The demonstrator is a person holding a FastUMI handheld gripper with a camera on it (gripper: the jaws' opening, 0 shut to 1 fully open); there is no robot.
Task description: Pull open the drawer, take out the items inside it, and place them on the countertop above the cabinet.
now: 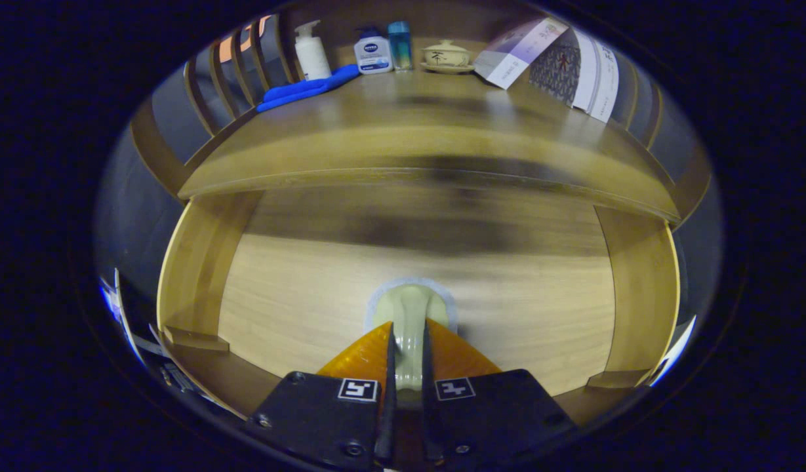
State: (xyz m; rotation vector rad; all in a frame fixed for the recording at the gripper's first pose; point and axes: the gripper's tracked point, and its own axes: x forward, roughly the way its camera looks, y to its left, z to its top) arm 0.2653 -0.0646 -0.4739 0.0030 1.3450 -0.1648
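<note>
The claw (408,357) is nearly closed, its two fingers (384,354) pressed against either side of a pale green ceramic spoon (410,314), whose handle runs back between them while the rounded bowl end sticks out just ahead of the tips. The spoon is over the light wooden floor of the open wooden drawer (199,262) (whether it touches the floor or is lifted just clear of it cannot be told), roughly midway between the drawer's two side walls and near its front. Apart from the spoon, the drawer floor around the claw is bare light wood. Beyond and above the drawer lies the brown wooden bench (429,131) that tops the cabinet, somewhat blurred. Along its far edge stands a row of things: a folded blue cloth (307,87) at the left, a white pump bottle (311,52) just behind it, a small white and blue bottle (373,52), a clear blue rectangular bottle (399,44) beside that, a cream lidded teacup on a saucer (447,56), and printed paper booklets (553,59) leaning at the right. Wooden slats (235,72) rise behind the bench at the left.
</note>
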